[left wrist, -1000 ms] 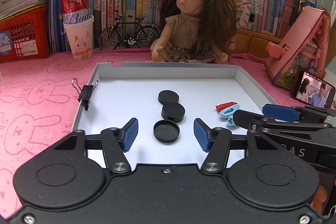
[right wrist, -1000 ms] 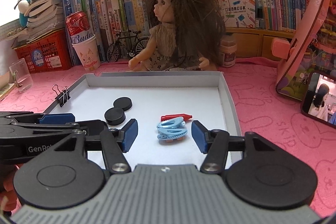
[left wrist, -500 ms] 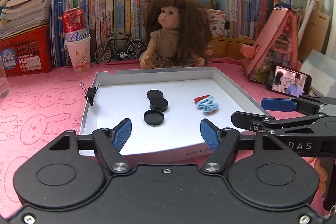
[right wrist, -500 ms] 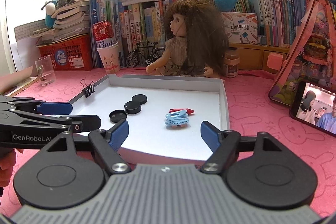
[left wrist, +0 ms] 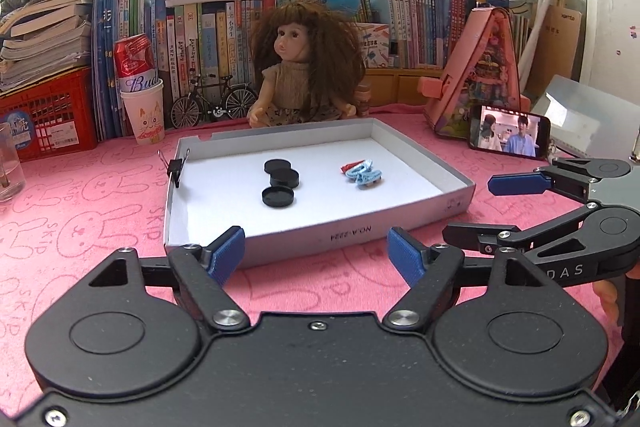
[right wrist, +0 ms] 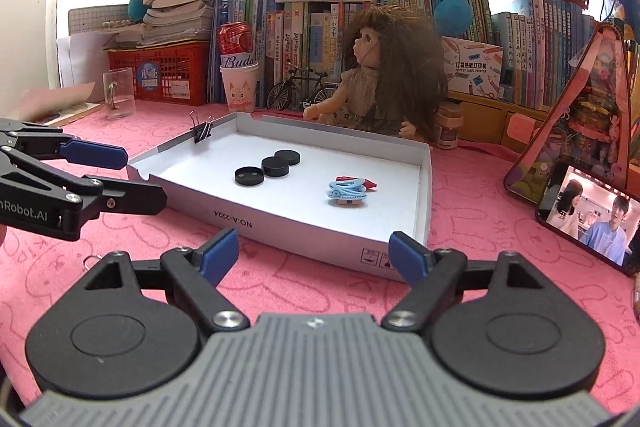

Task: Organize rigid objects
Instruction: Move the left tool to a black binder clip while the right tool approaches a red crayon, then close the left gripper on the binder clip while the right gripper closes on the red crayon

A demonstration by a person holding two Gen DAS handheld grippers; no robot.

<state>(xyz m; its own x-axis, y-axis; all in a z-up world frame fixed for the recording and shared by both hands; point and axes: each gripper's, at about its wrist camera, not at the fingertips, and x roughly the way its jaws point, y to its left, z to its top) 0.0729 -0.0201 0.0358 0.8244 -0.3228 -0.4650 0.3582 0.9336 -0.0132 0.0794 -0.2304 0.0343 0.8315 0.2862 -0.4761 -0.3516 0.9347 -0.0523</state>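
On the pink cloth (left wrist: 80,211) sits the white tray (left wrist: 456,201), and both grippers hover short of its near wall, over bare cloth. Left gripper (left wrist: 316,253): blue pads spread wide, jaws opening, nothing between them but the tray's front edge in the background. Right gripper (right wrist: 314,251): same story, jaws opening, pads well apart, nothing held. Each one shows in the other's view, the right off to the tray's right side and the left off to its left, both clear of the tray.

Inside the tray, three black caps (left wrist: 280,179) cluster left of centre: two of them touching or overlapping toward the back, the third just in front, lying hollow side up. Off to the right, well apart from the caps, blue clips (left wrist: 366,173) lie in a small heap, with a red piece (left wrist: 350,166) tucked against their far side. A binder clip (left wrist: 176,169) grips the tray's left wall.

Behind the tray sits a doll (left wrist: 304,71), leaning close to the back wall. Left of her, a red can (left wrist: 134,61) stands in a paper cup (left wrist: 144,115), with a toy bicycle (left wrist: 214,101) between cup and doll. Right of the tray, a phone (left wrist: 508,137) is propped up with its screen lit, beside a pink toy house (left wrist: 480,71)
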